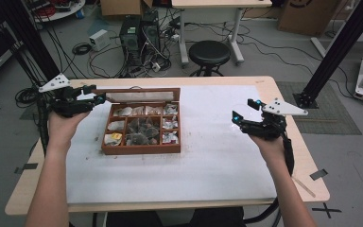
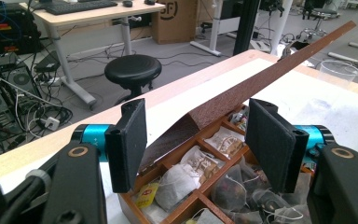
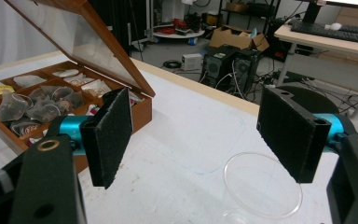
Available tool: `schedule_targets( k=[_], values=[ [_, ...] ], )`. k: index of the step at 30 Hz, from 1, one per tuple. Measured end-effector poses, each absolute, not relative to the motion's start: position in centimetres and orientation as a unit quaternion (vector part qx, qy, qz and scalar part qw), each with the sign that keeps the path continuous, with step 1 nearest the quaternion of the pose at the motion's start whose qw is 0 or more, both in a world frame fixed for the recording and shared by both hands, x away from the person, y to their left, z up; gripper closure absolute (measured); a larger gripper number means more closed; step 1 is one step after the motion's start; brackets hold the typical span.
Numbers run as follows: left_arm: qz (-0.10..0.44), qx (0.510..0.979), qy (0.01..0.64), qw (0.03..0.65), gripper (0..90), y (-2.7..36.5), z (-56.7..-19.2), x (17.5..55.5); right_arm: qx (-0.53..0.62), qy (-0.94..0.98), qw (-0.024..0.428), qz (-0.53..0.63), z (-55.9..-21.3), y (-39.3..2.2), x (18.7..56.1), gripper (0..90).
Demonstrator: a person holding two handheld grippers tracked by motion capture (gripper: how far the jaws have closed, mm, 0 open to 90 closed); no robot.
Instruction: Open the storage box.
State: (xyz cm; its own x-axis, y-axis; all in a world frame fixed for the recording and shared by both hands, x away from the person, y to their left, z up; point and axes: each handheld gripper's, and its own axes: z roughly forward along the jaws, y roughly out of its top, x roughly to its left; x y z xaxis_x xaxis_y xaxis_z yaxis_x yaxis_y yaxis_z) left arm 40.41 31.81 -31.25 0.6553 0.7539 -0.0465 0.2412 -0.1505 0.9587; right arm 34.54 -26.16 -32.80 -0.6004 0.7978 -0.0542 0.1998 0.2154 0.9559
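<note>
A wooden tea box (image 1: 139,150) with several compartments of tea bags (image 1: 142,127) sits left of centre on the white mat. Its glass-paned lid (image 1: 137,96) stands raised at the back. My left gripper (image 1: 96,93) is at the lid's left corner. In the left gripper view the lid's edge (image 2: 270,77) runs between the jaws of this gripper (image 2: 198,140), and the pads stand apart from it. My right gripper (image 1: 242,109) hovers open at the table's right over a clear cup (image 3: 261,186), with nothing between its jaws (image 3: 200,135).
The white mat (image 1: 208,161) covers most of the tabletop. Beyond the far edge stand a black stool (image 1: 209,53) and computer towers (image 1: 139,33) amid cables. Black frame posts rise at both sides.
</note>
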Motion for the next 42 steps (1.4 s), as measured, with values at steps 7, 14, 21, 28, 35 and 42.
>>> schedule_targets(
  k=[7,14,21,28,35,42],
  values=[
    [0.235,0.717,0.35,0.556,39.6,31.7,-31.0,40.9,0.346,0.725,0.285,0.523,-32.8,-26.1,34.5,27.2],
    [0.231,0.71,0.352,0.564,40.4,31.8,-30.9,41.4,0.345,0.724,0.287,0.523,-32.8,-26.2,34.3,27.2],
    [0.231,0.71,0.351,0.565,40.4,31.7,-31.0,41.4,0.347,0.723,0.287,0.524,-32.8,-26.4,34.2,27.2],
    [0.232,0.709,0.351,0.567,40.4,31.7,-31.0,41.5,0.346,0.724,0.289,0.522,-32.8,-26.5,34.1,27.2],
    [0.232,0.711,0.351,0.563,40.3,31.7,-30.9,41.4,0.349,0.722,0.29,0.523,-32.8,-26.7,34.0,27.2],
    [0.231,0.708,0.351,0.567,40.3,31.7,-30.8,41.3,0.347,0.722,0.292,0.523,-32.7,-26.6,33.9,27.2]
  ],
)
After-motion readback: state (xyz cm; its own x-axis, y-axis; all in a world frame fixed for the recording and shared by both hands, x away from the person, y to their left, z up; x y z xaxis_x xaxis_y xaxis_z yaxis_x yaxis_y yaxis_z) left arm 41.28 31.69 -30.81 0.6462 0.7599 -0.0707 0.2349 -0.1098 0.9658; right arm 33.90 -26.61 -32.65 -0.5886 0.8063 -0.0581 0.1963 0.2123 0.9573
